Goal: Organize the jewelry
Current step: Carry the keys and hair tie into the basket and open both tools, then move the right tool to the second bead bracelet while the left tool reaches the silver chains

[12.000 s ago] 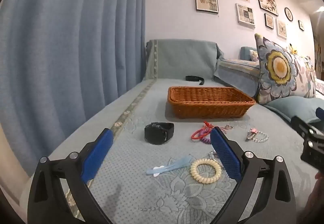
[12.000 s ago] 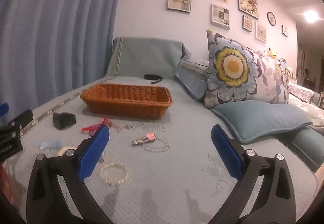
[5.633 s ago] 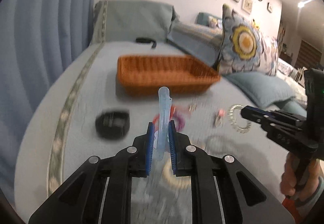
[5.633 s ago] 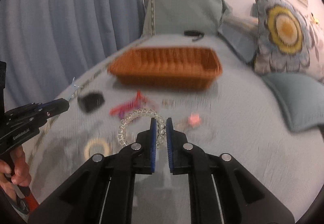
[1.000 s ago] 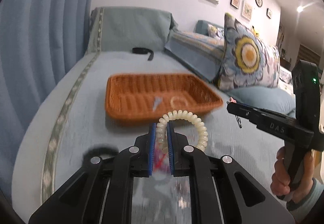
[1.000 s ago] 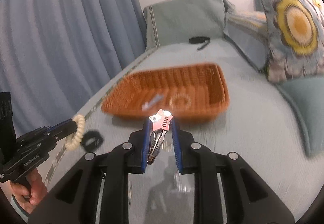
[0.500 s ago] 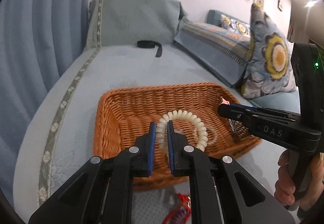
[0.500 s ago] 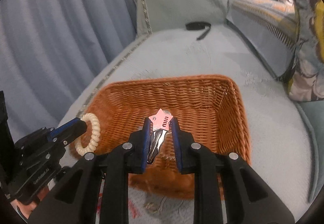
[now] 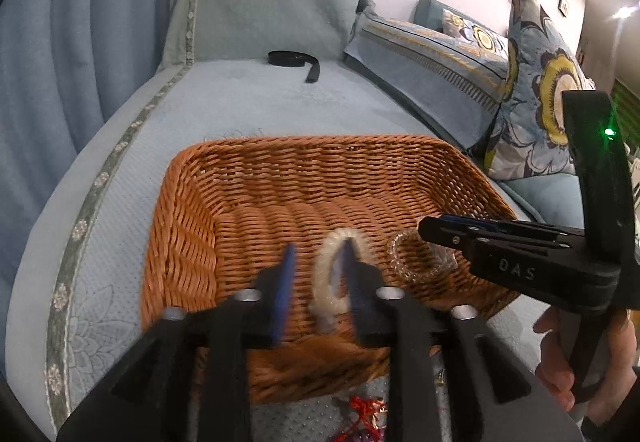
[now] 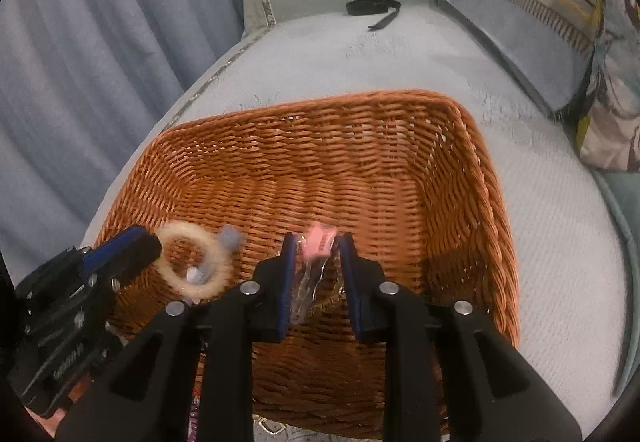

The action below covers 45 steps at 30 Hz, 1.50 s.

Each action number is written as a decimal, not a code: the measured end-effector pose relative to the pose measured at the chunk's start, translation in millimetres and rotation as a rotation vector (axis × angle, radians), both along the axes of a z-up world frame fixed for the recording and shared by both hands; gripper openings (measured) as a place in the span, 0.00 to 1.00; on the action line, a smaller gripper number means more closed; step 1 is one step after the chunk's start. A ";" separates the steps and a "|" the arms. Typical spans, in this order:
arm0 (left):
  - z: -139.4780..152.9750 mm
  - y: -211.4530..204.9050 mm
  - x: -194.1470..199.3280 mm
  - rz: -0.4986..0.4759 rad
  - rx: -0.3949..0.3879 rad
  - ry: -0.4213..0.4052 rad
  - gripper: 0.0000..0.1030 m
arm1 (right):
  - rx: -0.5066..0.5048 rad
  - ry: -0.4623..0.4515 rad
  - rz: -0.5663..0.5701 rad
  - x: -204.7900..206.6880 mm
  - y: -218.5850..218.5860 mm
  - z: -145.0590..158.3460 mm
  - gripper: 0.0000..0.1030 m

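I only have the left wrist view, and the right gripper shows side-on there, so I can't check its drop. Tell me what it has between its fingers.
Observer: In the right wrist view, a pink star-topped metal hair clip sits between the right gripper's blue pads, and the jaws are opening.
Operator: Say whether it is over the basket.
Observer: Yes, the clip hangs over the floor of the orange woven wicker basket.
Operator: Report what lies by my cream spiral hair ring.
Observer: A pale blue plastic clip lies in the basket, partly under the cream spiral hair ring.
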<state>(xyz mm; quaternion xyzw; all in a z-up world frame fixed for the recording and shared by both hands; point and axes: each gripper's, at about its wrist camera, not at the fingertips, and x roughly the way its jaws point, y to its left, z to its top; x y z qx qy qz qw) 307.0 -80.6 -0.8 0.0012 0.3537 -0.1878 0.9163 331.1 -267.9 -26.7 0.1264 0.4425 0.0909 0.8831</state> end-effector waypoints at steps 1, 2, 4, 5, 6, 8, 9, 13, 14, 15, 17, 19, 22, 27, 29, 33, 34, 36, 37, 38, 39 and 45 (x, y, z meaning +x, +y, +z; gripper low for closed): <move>2.6 0.6 -3.9 -0.002 0.000 -0.011 0.32 | 0.004 -0.004 -0.007 -1.5 -1.9 1.3 0.33; 4.8 0.7 -7.3 -0.008 -0.003 -0.016 0.32 | 0.012 -0.012 -0.006 -3.8 -2.9 3.1 0.34; 10.9 3.2 -15.1 -0.017 -0.015 -0.032 0.32 | 0.015 -0.033 -0.006 -9.9 -4.4 9.8 0.38; 15.7 5.3 -20.6 -0.018 -0.023 -0.043 0.32 | 0.013 -0.043 -0.005 -13.6 -4.7 13.5 0.38; 20.9 7.7 -26.3 -0.019 -0.036 -0.052 0.32 | 0.015 -0.053 0.000 -17.6 -4.9 17.6 0.38; 30.8 12.0 -37.4 -0.021 -0.059 -0.069 0.32 | 0.021 -0.076 0.007 -28.1 -6.2 27.7 0.38; 36.8 14.8 -44.2 -0.022 -0.072 -0.078 0.32 | 0.027 -0.093 0.011 -36.1 -7.4 34.1 0.38; 58.9 22.9 -76.2 -0.038 -0.097 -0.122 0.32 | 0.036 -0.159 0.030 -71.3 -13.3 58.0 0.38; 62.5 24.6 -82.4 -0.043 -0.101 -0.129 0.32 | 0.038 -0.170 0.031 -79.4 -14.5 62.7 0.38; 66.7 26.4 -92.5 -0.050 -0.106 -0.136 0.32 | 0.046 -0.181 0.034 -88.4 -16.7 66.9 0.38; 71.0 29.7 -108.0 -0.057 -0.106 -0.146 0.32 | 0.069 -0.196 0.038 -105.7 -21.9 73.4 0.38; 71.8 33.0 -123.8 -0.066 -0.105 -0.148 0.32 | 0.085 -0.210 0.033 -124.6 -27.6 76.8 0.38; 65.1 38.7 -150.5 -0.076 -0.100 -0.134 0.32 | 0.093 -0.220 0.028 -149.9 -31.6 73.9 0.38; 36.9 51.9 -177.8 -0.072 -0.096 -0.081 0.32 | 0.088 -0.219 0.005 -185.8 -36.4 53.1 0.38; 20.1 57.5 -185.0 -0.071 -0.099 -0.043 0.32 | 0.090 -0.215 -0.007 -195.7 -36.7 42.5 0.38; -6.4 67.0 -194.0 -0.078 -0.112 0.010 0.32 | 0.086 -0.192 -0.045 -208.6 -39.6 16.2 0.38; -10.9 68.3 -195.4 -0.083 -0.116 0.017 0.32 | 0.081 -0.182 -0.050 -208.7 -40.4 10.0 0.38; -19.2 68.2 -196.9 -0.095 -0.120 0.027 0.32 | 0.066 -0.168 -0.054 -207.5 -39.9 1.7 0.38; -23.0 67.8 -198.1 -0.102 -0.119 0.029 0.32 | 0.053 -0.164 -0.056 -206.9 -39.7 -2.2 0.38; -25.5 66.4 -198.9 -0.107 -0.118 0.030 0.32 | 0.045 -0.164 -0.058 -207.6 -38.8 -4.7 0.38; -28.7 65.3 -199.3 -0.113 -0.118 0.034 0.32 | 0.038 -0.162 -0.061 -207.3 -38.9 -7.3 0.38; -52.5 57.8 -190.8 -0.133 -0.106 0.104 0.32 | 0.010 -0.113 -0.069 -200.3 -37.5 -28.2 0.38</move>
